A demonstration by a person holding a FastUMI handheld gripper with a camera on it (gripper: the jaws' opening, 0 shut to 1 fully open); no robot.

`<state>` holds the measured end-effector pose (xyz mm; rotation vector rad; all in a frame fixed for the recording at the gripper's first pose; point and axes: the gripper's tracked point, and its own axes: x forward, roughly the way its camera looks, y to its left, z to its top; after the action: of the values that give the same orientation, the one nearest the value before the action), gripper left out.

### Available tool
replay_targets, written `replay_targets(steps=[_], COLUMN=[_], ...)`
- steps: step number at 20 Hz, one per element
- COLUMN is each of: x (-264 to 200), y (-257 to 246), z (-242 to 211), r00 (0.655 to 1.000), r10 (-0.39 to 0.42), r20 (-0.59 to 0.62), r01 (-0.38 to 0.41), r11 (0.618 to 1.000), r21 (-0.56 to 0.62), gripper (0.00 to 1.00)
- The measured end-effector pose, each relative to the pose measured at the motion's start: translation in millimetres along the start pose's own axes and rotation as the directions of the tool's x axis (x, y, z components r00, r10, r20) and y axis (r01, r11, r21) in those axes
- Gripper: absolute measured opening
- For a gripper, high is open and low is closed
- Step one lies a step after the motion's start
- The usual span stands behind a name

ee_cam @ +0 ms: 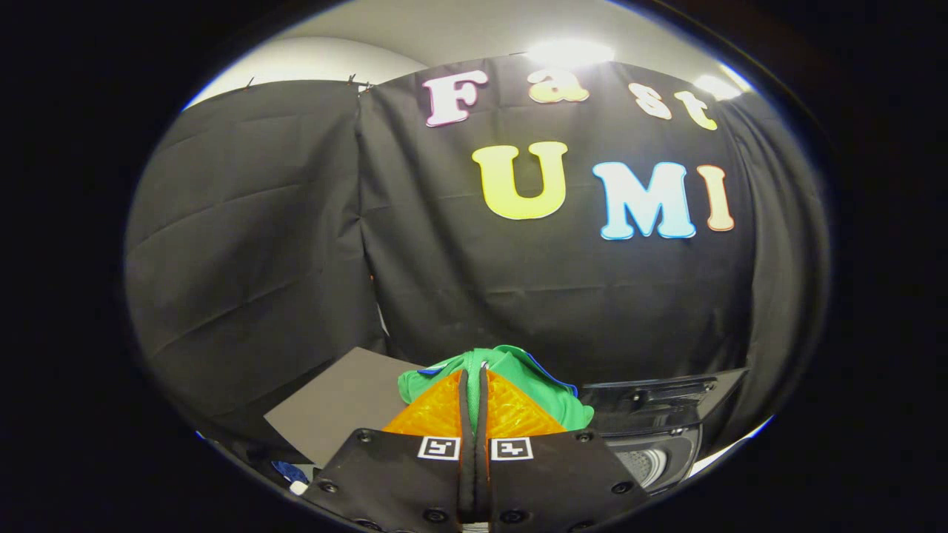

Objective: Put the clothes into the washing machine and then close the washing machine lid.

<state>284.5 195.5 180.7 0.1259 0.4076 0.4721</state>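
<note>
The gripper (472,374) has its two orange ribbed fingers (437,411) pressed nearly together, with only a thin dark line between them. A fold of green cloth with a blue edge (511,370) is pinched at their tips, and the garment bulges out on both sides and just beyond the fingers. It is held up in the air in front of the black cloth wall (518,281) of the booth.

To the right of the fingers and lower stands the dark washing machine (652,437). Its black lid (666,392) is raised, and under it a part of the pale perforated drum (643,463) can be seen. Whether something lies inside the drum, I cannot tell, because only a small part of it is visible.

To the left of the fingers lies a flat grey board (341,403). Each black finger mount carries a small square black-and-white marker (438,448). No brand or readable label is visible on the machine or on the garment
</note>
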Motion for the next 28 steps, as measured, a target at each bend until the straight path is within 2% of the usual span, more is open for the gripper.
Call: replay_targets(steps=[7,13,20,28], x=[-26,-41,-40,-16], y=[-114,-188,-233,-253], z=[-11,-34,-72,-141], r00=[0.993,0.978,0.964,0.949], r10=[-0.117,-0.209,-0.254,-0.241], r20=[0.003,-0.018,-0.084,-0.203], r01=[0.117,0.21,0.261,0.261], r11=[0.992,0.975,0.961,0.962], r21=[0.042,0.068,0.089,0.079], gripper=[0.02,0.01,0.01,0.01])
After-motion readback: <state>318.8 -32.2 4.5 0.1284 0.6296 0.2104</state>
